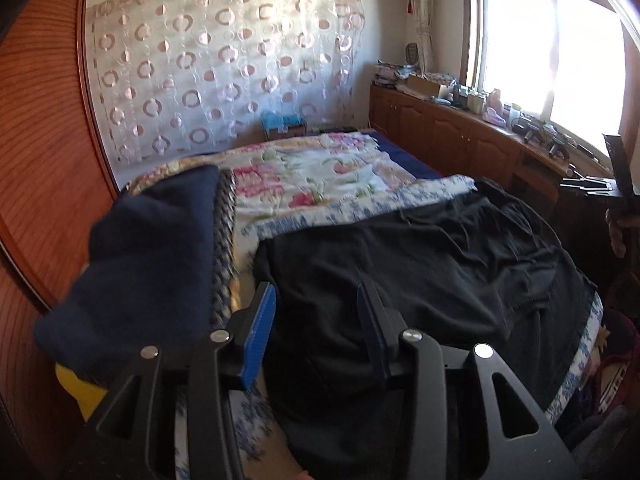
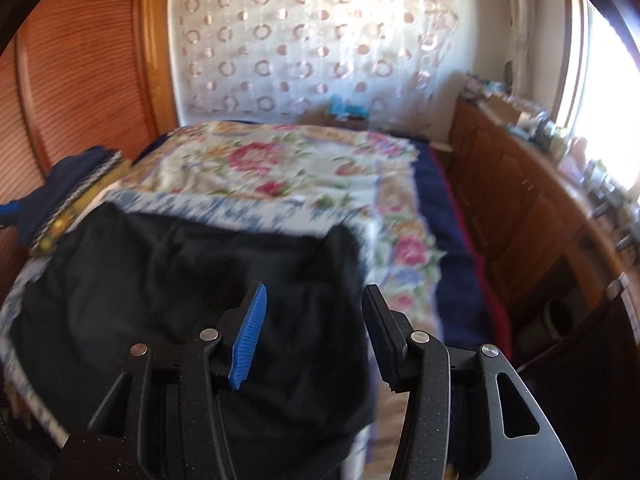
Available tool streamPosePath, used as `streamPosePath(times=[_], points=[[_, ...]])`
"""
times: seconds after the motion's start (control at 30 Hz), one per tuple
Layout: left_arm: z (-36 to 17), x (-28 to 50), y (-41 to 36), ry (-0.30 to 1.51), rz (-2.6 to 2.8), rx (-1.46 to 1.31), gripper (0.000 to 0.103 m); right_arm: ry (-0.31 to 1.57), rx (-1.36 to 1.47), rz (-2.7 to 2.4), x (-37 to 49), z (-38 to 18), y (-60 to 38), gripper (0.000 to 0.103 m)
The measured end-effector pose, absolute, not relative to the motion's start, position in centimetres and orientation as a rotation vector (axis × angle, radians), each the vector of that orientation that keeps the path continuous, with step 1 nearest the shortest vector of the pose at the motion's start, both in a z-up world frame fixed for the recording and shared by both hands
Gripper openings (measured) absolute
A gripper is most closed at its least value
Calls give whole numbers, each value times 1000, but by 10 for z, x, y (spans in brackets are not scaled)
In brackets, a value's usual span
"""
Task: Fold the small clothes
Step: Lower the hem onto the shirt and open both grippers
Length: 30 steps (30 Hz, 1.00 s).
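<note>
Fabric is the whole question here: a black garment [image 1: 420,248] lies spread on the near end of the bed [image 1: 320,168], on a blue-and-white patterned cloth [image 1: 360,204] with a floral bedspread [image 2: 260,168] beyond it. It looks thin and limp, with soft wrinkles across its surface and a hem along its right edge in the left wrist view, so it should be light, drape freely, and fold wherever it is lifted rather than hold a shape. Left gripper [image 1: 316,300] hangs over the garment's near left part with its jaws apart and nothing between them; right gripper [image 2: 314,300] hangs over the garment's right edge, jaws likewise apart and empty. Neither blue pad can be seen pressing on cloth. A pinch at an edge or corner seems the sensible hold, one gripper to each side, since a grab in the middle would bunch the cloth. The cloth under it is also loose, so a deep pinch could catch both layers. To the left sits a stack of folded clothes [image 1: 152,256], dark blue on top, beside the wooden wardrobe [image 1: 44,140], well clear of the black garment
</note>
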<state>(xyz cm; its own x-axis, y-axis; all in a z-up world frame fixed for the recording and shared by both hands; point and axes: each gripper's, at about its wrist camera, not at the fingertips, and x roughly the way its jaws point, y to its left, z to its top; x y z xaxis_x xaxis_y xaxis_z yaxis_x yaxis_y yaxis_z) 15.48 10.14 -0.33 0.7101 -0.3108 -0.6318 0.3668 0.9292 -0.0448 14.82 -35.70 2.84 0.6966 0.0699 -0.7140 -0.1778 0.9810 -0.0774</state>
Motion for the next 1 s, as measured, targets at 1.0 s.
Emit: streamPosePath(times=[1.0], points=[[-105, 141, 67, 868, -334, 96, 43, 900, -70, 158, 85, -72, -349, 52]])
